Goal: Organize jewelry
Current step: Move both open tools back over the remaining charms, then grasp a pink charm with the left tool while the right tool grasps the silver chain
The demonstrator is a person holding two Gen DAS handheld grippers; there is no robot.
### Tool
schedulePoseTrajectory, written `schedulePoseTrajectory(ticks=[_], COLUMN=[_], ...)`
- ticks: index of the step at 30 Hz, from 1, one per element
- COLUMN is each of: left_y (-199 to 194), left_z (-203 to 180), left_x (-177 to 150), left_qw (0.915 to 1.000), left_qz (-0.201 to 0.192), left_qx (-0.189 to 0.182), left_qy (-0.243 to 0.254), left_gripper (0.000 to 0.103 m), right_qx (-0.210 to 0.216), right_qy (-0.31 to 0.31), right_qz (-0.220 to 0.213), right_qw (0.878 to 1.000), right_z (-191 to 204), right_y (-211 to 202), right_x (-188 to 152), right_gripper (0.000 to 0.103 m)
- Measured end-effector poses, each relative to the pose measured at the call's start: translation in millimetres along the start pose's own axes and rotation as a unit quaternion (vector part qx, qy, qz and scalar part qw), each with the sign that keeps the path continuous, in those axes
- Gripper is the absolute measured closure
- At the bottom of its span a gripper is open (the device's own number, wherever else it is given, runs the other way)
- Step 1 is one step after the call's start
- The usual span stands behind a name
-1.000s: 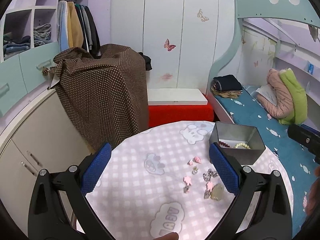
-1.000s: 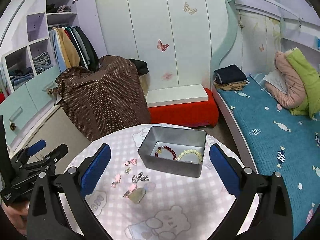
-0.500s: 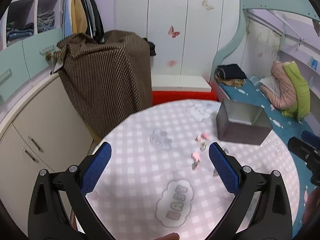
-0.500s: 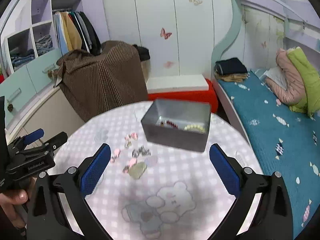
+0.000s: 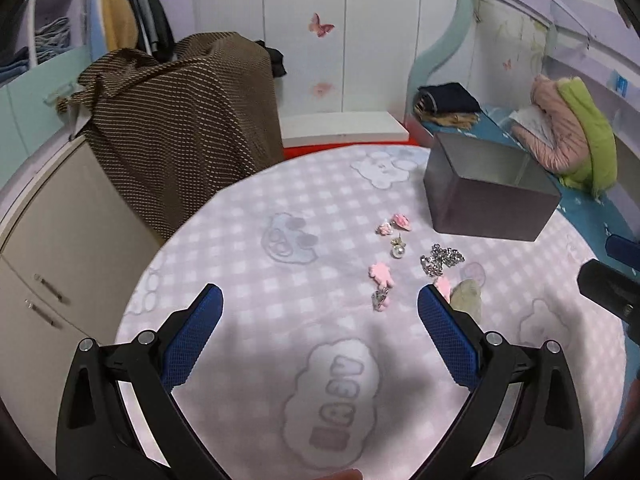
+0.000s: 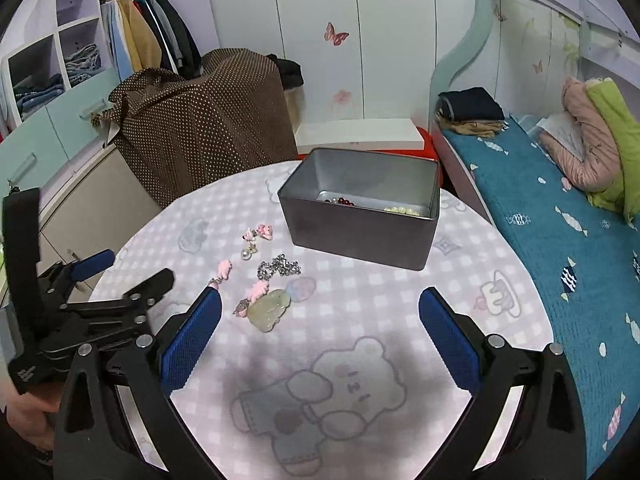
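Nearest, both tools stand wide open with nothing between their blue pads — the left tool (image 5: 319,306) and the right tool (image 6: 320,306) hover low over the round desk (image 6: 400,320) with its checked bear-print cloth. Just past the right tool, at about 11 o'clock, lies a pale green pendant (image 6: 270,305) touching pink charms; beyond it a silver chain (image 6: 279,267), then a pearl earring (image 6: 245,254). Farther, at 12 o'clock, the grey tin box (image 6: 360,216) holds a dark red bracelet (image 6: 340,201) and a cream bead bracelet (image 6: 402,211) — the bed (image 6: 560,220) beyond at 2 o'clock.

One metal box (image 6: 362,236), two bracelets inside (image 6: 376,205), one jade pendant (image 6: 270,304).
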State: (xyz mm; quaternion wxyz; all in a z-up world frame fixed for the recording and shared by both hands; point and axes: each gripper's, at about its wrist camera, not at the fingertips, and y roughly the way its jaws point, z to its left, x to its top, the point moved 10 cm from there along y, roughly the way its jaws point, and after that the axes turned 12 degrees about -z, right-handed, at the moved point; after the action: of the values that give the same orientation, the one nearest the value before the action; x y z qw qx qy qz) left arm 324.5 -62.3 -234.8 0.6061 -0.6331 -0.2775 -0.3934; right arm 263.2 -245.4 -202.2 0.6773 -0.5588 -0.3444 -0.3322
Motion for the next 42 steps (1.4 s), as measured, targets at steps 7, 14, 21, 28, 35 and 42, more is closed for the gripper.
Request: schedulePoseTrajectory(ticks=[7,14,21,28,35,42], left_y=[45,72,65,45,25,14], left_z=[-13,-21,-22,-10,4,11], left_x=[-10,-23,-24,-28,-31,-35], left_qw=[0.9992,0.997,0.9956,0.9953,0.9959,0.9957], left_qz=[0.037,0.07,0.067,0.059,0.05,0.049], left_qx=[-0.015,-0.032,-0.062,-0.066,-0.06,-0.059], left_qy=[0.008,-0.002,-0.018,-0.039,-0.046,-0.053], left_gripper=[0.006,0.034,0.091,0.091,0.091,0.091], right_qx=[-0.006,-0.006,0.0,0.018,0.039,0.032], right_qy=[0.008,0.011,0.007,-0.016,-0.03,-0.025], right_qz=[0.009,0.02,0.035,0.066,0.069,0.068], right_qw=[1.0,1.0,0.999,0.998,0.996,0.997], right_z=[-9,-12,-9,7,26,26], right_y=[7,16,31,49,63,85], right_x=[-3,-7,-15,-34,-33,-22], right_gripper=[0.008,0.008,0.008,0.008,0.012,0.037])
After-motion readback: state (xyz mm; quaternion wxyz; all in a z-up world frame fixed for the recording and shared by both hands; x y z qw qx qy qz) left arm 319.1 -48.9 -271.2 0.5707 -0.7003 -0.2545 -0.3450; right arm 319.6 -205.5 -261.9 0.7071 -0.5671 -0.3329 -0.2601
